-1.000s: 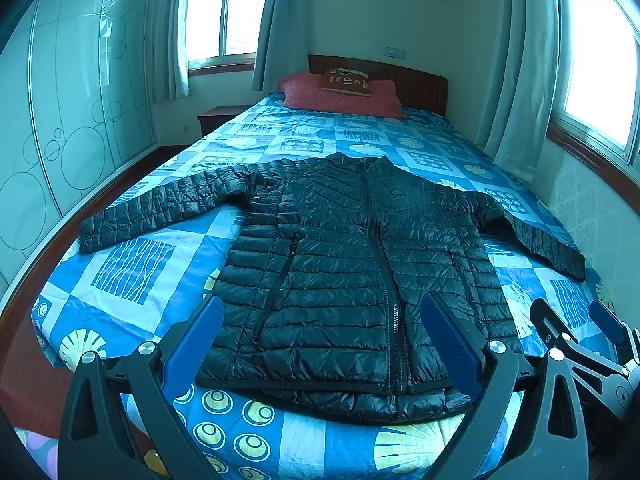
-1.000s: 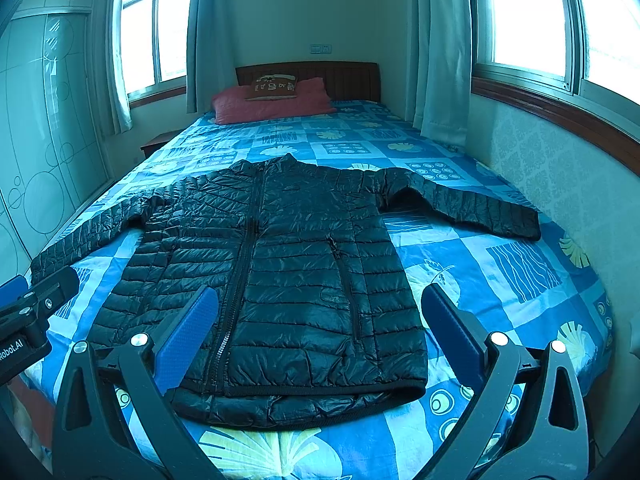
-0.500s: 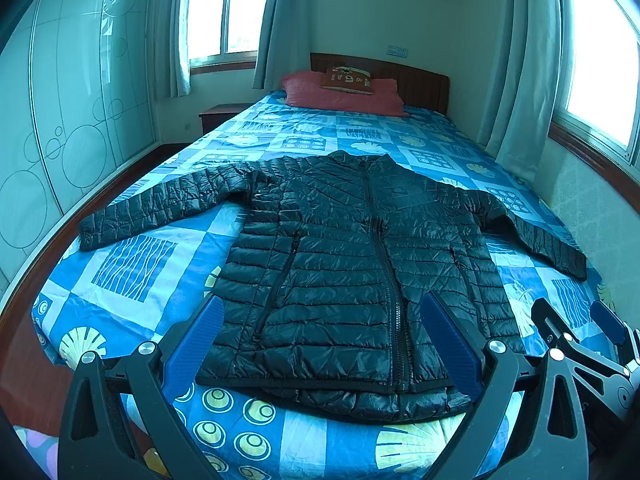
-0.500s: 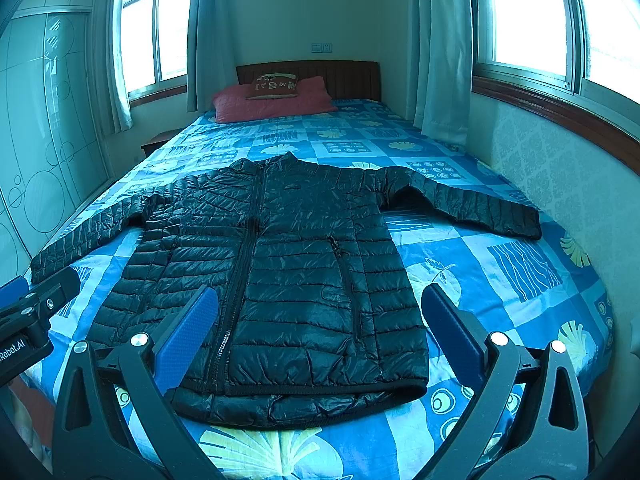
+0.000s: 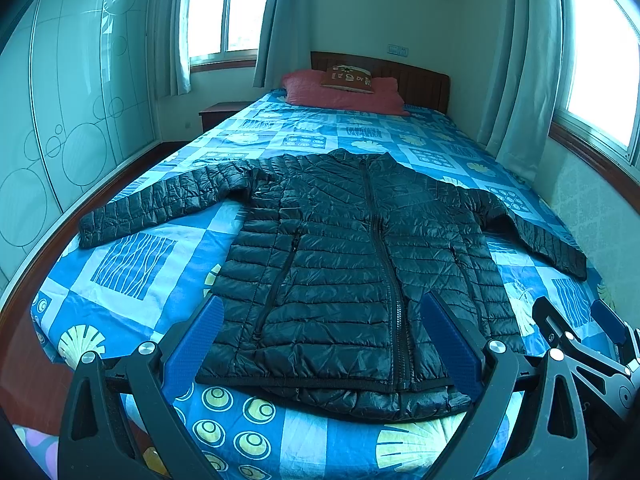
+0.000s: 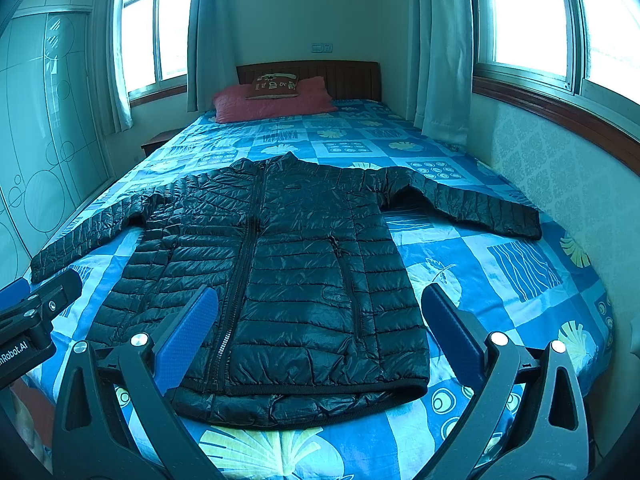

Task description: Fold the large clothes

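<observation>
I see the jacket (image 5: pixel 348 280) spread flat on the bed (image 5: pixel 132 264), zipped, sleeves out to both sides, hem toward me. My left gripper (image 5: pixel 320 344) and right gripper (image 6: pixel 316 332) both hover near the hem, fingers wide apart and holding nothing. A pillow (image 6: pixel 272 102) sits at the headboard.

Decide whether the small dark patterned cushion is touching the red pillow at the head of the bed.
Touching. The left wrist view shows the small dark patterned cushion lying on top of the red pillow, no gap between them.
</observation>
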{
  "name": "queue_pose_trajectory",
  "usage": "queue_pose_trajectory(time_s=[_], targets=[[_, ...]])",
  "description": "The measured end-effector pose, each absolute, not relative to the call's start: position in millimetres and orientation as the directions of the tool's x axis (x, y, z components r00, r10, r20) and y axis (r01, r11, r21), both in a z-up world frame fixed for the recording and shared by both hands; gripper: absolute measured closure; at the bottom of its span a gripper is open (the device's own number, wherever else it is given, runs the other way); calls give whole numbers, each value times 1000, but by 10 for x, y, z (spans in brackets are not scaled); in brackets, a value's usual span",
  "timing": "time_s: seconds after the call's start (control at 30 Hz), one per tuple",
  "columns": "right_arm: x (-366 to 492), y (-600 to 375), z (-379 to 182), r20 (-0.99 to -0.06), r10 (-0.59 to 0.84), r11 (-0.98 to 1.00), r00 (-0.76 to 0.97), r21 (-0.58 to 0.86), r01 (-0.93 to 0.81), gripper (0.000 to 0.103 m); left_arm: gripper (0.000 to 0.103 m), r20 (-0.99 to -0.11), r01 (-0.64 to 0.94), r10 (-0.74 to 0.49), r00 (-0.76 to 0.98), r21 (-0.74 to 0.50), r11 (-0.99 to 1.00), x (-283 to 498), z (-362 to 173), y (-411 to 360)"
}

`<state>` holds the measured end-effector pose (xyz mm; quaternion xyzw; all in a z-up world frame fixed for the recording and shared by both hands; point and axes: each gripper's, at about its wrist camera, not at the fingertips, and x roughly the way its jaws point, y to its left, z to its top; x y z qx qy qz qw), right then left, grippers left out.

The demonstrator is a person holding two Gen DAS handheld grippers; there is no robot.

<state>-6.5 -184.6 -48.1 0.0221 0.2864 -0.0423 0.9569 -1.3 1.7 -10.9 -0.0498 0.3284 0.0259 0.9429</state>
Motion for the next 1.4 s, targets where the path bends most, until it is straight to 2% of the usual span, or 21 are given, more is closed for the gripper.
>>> queue_pose_trajectory(time_s=[1.03,1.27,1.4], targets=[[-53,-1823,-512,-553,-68,996,830,17,93,2,5,-630,-80,12,776,-80,994,-40,-200,15],[-21,-1842,-514,-565,-62,996,823,21,89,2,5,-650,-80,2,760,-90,993,50,-282,56],[159,-1824,-704,-594,-45,996,803,38,83,2,5,-674,-88,-16,738,-120,989,208,-340,172]])
